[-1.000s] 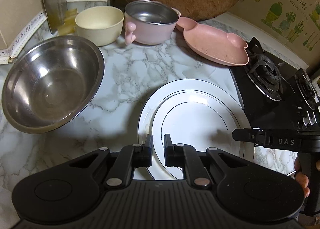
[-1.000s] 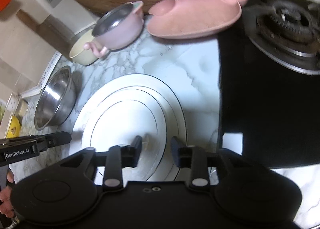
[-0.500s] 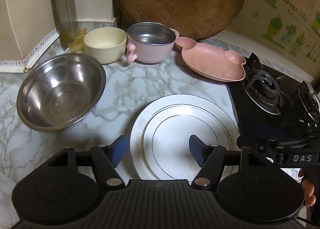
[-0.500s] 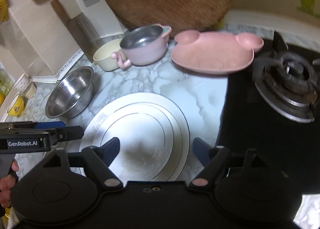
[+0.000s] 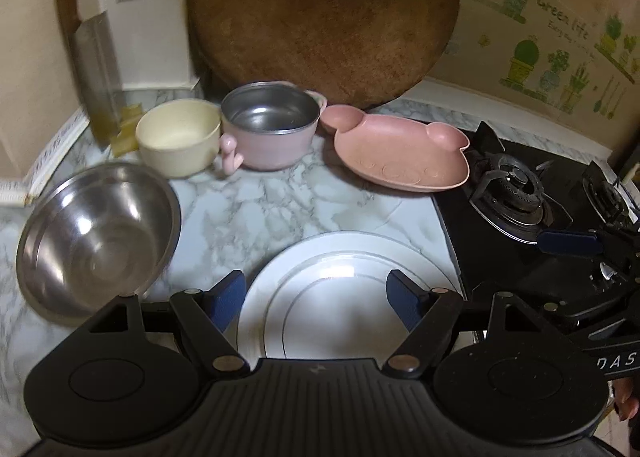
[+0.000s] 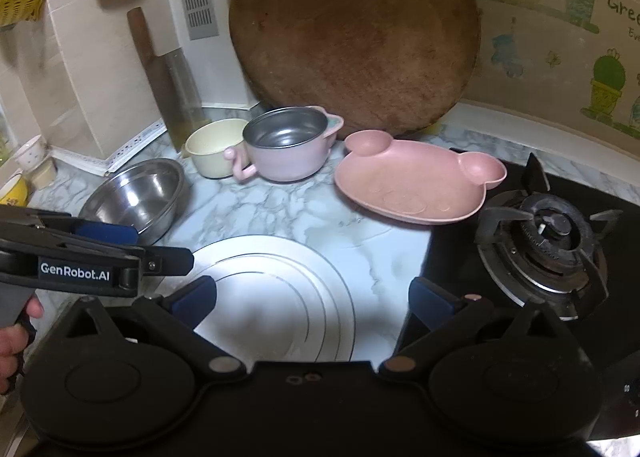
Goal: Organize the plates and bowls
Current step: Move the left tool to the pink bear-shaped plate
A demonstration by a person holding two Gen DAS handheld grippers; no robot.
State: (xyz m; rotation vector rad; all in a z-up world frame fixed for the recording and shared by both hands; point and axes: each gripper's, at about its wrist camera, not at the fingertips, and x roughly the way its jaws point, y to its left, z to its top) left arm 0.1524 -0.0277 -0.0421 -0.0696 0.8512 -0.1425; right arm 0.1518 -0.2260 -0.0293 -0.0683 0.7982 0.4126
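Near the worktop's front edge, beside the hob [image 6: 540,241]: stacked white plates [image 5: 340,297], smaller on larger; judged ceramic, stiff, heavy, glazed-slippery, chip-prone; best taken at the rim. Left claw [image 5: 316,299] and right claw [image 6: 312,299]: both spread wide, holding nothing, poised over the stack. Toward the back edge: pink bear plate [image 5: 400,157], likely light plastic; pink steel-lined bowl [image 5: 272,125]; cream bowl [image 5: 178,139]. Left edge: steel mixing bowl [image 5: 96,233], light, rigid, slick; grip at lip.
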